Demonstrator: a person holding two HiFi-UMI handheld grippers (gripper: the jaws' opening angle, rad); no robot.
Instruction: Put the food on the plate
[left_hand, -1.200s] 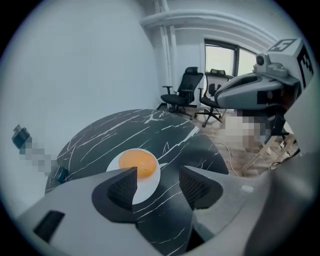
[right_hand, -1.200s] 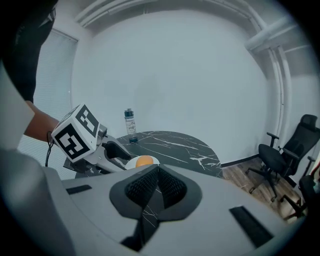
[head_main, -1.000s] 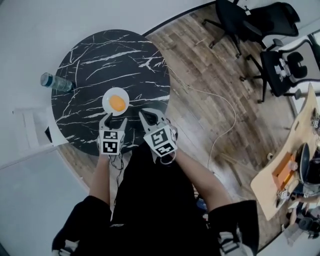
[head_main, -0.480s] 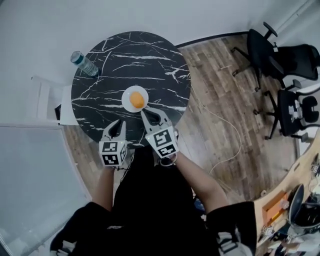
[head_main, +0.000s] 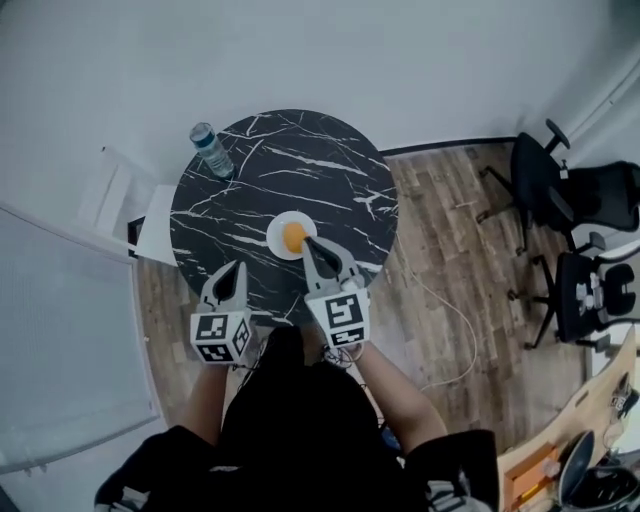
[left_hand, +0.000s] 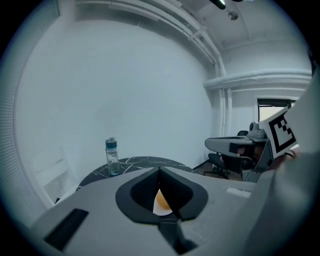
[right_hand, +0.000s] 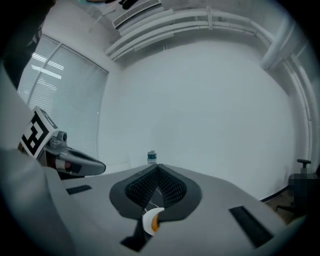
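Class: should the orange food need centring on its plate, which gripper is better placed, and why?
Likely right. The right gripper, shut and empty, sits at the plate rim beside the orange food; the left gripper, also shut, hangs near the table edge, clear of the plate.

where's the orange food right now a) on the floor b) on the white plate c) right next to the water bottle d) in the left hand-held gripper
b, the head view shows the orange food lying on the white plate, which sits on the black table.
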